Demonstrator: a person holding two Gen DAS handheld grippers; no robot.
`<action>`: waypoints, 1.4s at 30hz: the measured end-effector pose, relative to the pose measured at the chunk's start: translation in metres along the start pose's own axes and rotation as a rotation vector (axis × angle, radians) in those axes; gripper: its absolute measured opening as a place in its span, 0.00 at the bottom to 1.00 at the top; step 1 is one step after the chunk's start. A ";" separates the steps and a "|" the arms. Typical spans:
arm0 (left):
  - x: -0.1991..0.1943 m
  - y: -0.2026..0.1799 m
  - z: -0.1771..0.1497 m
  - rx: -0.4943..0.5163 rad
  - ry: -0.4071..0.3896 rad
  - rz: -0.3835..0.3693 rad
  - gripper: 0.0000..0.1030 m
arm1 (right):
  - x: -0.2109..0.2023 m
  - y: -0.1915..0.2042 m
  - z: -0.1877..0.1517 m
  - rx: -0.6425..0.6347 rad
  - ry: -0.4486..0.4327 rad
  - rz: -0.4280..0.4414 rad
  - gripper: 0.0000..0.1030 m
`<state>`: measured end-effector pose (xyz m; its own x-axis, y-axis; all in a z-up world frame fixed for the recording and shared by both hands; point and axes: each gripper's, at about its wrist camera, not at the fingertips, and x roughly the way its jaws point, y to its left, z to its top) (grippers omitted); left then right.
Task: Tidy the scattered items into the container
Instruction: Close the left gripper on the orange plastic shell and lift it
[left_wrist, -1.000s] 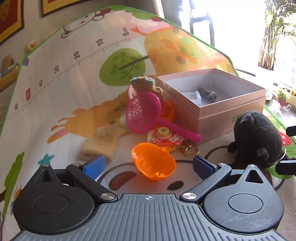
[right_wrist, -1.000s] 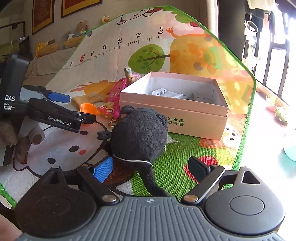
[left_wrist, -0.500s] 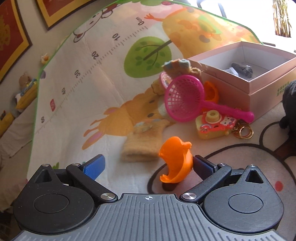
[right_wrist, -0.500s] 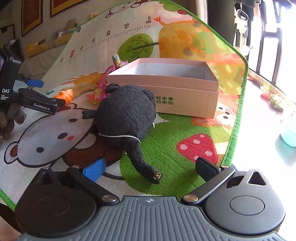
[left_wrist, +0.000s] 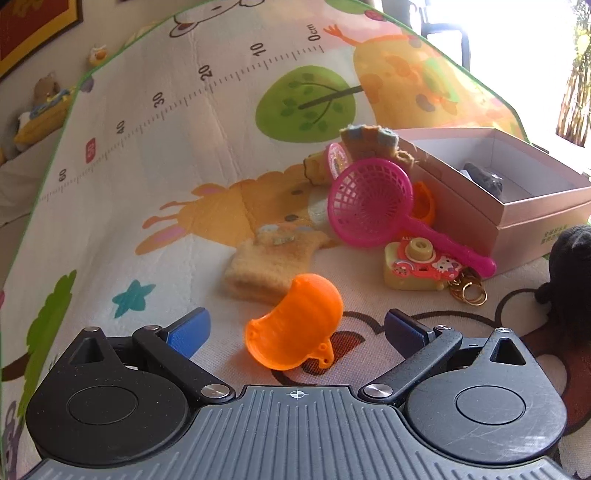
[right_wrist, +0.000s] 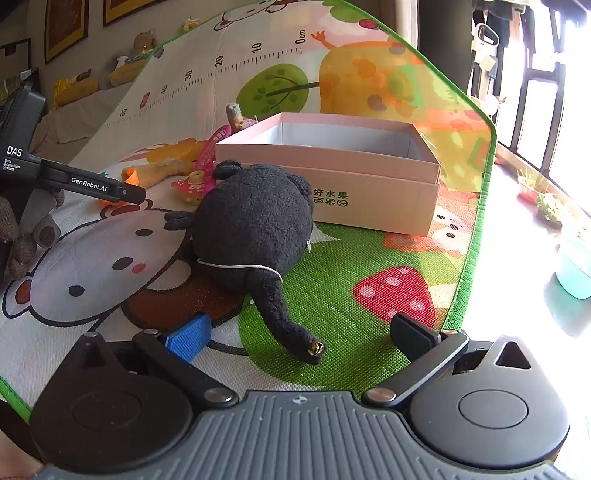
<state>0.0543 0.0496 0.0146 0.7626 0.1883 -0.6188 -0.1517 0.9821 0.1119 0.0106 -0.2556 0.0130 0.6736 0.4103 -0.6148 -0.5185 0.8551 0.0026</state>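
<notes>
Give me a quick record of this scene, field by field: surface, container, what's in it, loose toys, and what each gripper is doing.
surface: cartoon play mat
container: open pink box, lid off
in box: one dark item; the rest is hidden from view
loose toys: orange shell, pink net scoop, toy camera, knitted yellow piece, black plush
left gripper: open, orange shell between its fingers, not clamped
right gripper: open, plush tail between its fingers, not clamped
</notes>
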 end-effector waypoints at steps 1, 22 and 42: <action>0.003 0.000 0.001 -0.018 0.001 0.000 1.00 | 0.000 0.000 0.000 0.000 0.000 0.000 1.00; 0.003 0.011 -0.001 -0.091 -0.001 -0.049 0.60 | -0.003 0.000 0.006 -0.017 0.005 -0.004 1.00; -0.076 -0.044 -0.059 -0.033 0.035 -0.342 0.64 | 0.038 0.024 0.063 -0.025 0.031 0.072 0.79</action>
<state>-0.0342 -0.0084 0.0106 0.7507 -0.1527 -0.6427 0.0882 0.9874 -0.1315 0.0570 -0.1996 0.0388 0.6176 0.4604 -0.6377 -0.5786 0.8151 0.0281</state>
